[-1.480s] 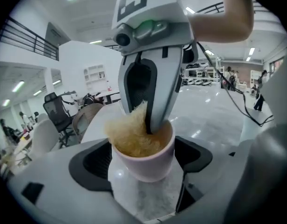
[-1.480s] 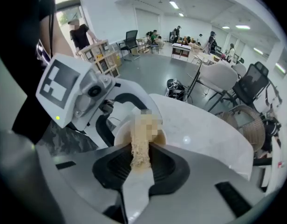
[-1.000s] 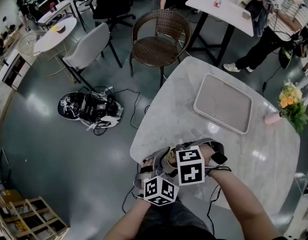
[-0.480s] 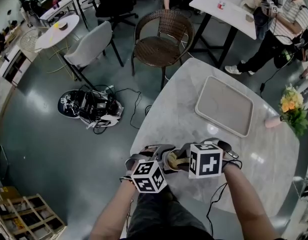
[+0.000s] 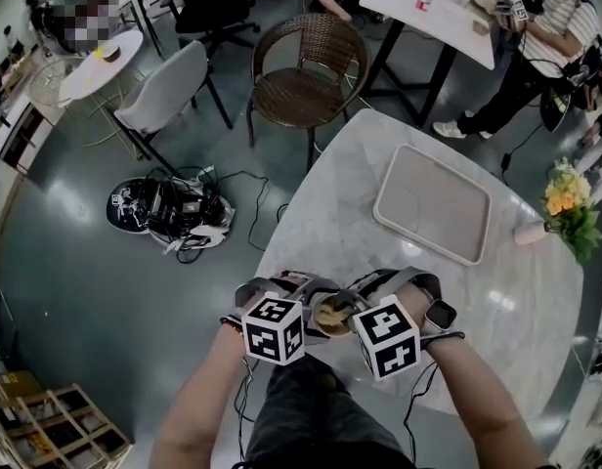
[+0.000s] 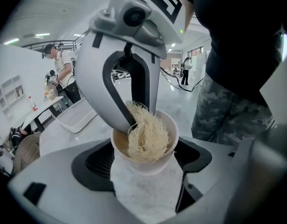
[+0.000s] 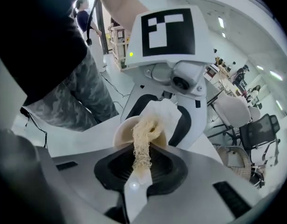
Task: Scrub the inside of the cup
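Note:
A small white cup [image 6: 144,158] sits between the black pads [image 6: 94,164] of my left gripper [image 6: 143,171], which is shut on it from both sides. A pale fibrous scrubber [image 6: 148,134] fills the cup's mouth. My right gripper [image 7: 141,169] is shut on that scrubber [image 7: 142,146] and pushes it down into the cup [image 7: 124,130]. In the head view the cup [image 5: 330,317] shows between the two marker cubes, over the near edge of the marble table [image 5: 360,233]. The cup's bottom is hidden by the scrubber.
A grey tray [image 5: 433,203] lies on the far part of the table. A pink vase of flowers [image 5: 565,201] stands at its right edge. A wicker chair [image 5: 306,71] stands beyond the table, and gear with cables [image 5: 169,208] lies on the floor to the left.
Both grippers have swung round the cup. The left marker cube moved left and up, the right one moved right and lower. The scrubber stays in the cup.

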`<state>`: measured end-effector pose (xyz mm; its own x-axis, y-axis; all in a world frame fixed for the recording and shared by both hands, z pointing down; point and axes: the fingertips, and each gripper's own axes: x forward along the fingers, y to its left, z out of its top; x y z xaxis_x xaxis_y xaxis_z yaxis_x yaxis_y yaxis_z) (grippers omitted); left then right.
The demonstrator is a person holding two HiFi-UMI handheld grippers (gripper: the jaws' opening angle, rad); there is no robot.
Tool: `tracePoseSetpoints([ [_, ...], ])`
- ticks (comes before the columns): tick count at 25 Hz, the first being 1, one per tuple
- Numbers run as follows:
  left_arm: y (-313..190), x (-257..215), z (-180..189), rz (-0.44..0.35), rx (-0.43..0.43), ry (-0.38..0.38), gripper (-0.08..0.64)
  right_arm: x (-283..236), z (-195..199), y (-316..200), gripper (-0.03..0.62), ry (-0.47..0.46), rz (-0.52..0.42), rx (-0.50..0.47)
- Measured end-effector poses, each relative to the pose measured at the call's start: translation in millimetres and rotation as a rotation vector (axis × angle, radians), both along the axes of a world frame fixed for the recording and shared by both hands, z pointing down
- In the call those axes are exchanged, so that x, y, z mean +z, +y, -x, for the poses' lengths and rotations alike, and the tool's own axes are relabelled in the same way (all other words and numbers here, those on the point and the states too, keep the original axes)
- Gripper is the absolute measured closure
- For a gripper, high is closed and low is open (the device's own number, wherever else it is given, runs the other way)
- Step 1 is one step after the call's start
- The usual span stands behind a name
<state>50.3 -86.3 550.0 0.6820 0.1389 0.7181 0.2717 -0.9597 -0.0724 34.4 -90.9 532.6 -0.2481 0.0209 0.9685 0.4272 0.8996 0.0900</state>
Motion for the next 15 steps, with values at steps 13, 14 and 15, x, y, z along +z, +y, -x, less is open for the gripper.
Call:
tracePoseSetpoints([
  [13,0,2,-1,-0.007,0.124,-0.075,0.152,0,6,19,0.531,0.072,0.229,0.025],
  [14,-1,3,-1,-0.003,0.138,-0.081,0.152,-6,5,20,0.531,0.055,0.25,0.04],
  [15,0,3,0,0.001,0.15,-0.086,0.152,-11,4,22,0.531,0.039,0.268,0.055],
])
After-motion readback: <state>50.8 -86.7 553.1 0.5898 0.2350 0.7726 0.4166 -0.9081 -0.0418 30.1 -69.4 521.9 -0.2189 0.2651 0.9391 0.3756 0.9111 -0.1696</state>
